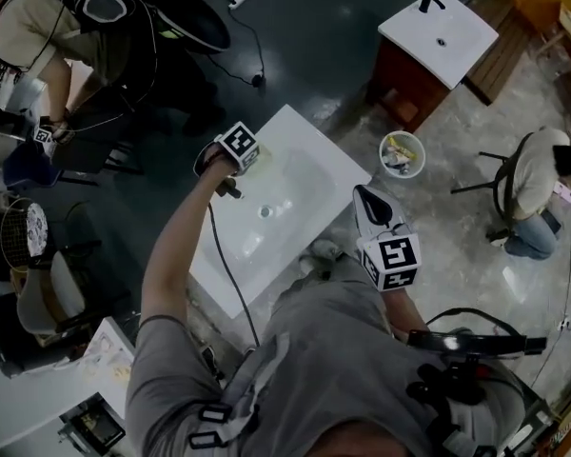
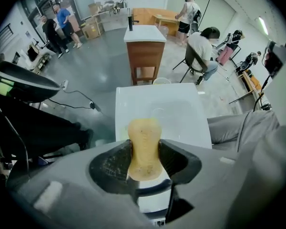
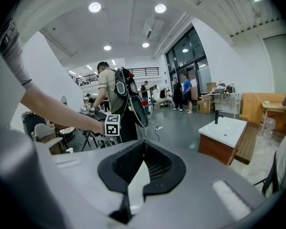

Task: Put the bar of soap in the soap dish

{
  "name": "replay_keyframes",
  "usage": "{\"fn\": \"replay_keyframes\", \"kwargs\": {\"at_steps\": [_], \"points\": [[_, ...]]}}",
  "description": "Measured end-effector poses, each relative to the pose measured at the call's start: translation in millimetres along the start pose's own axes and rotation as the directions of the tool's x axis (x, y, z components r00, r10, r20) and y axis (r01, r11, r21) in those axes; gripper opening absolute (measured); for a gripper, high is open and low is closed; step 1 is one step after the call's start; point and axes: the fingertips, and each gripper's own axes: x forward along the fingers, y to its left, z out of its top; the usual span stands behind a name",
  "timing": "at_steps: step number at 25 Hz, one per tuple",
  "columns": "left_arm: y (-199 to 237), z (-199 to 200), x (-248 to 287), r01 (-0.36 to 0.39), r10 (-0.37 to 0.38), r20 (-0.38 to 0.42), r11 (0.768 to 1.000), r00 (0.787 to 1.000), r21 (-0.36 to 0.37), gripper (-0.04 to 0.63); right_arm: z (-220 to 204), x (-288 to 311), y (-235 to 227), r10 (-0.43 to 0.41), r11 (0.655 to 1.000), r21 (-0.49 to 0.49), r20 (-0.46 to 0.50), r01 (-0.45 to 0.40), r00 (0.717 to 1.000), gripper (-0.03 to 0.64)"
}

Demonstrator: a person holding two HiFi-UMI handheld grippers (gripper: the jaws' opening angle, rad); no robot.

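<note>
A tan bar of soap (image 2: 144, 137) stands upright between the pads of my left gripper (image 2: 144, 150), which is shut on it. In the head view that left gripper (image 1: 232, 175) points down over the far left corner of the white sink top (image 1: 219, 272), beside the basin with its drain (image 1: 265, 211). Under the soap in the left gripper view lies the same sink top (image 2: 183, 116). I cannot make out a soap dish in any view. My right gripper (image 1: 367, 199) hovers at the sink's right edge, jaws together and empty, and points out across the room (image 3: 144, 147).
A second vanity with a black faucet (image 1: 438, 31) stands at the back right, a small bucket (image 1: 401, 153) on the floor beside the sink. A seated person (image 1: 538, 188) is at the right, another person (image 1: 67, 27) and chairs at the left. Cables cross the dark floor.
</note>
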Motion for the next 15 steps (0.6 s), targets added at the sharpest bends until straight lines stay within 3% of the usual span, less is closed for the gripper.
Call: {"fn": "replay_keyframes", "kwargs": {"at_steps": [8, 15], "points": [[20.6, -7.0, 55.0, 0.053, -0.053, -0.092, 0.999, 0.994, 0.004, 0.173, -35.6, -20.5, -28.4, -0.12, 0.991, 0.054, -0.062, 0.124, 0.991, 0.002], [17.0, -20.3, 95.0, 0.089, -0.088, -0.143, 0.996, 0.986, -0.001, 0.173, -60.9, -34.4, -33.5, -0.167, 0.982, 0.066, -0.124, 0.176, 0.978, 0.002]]}}
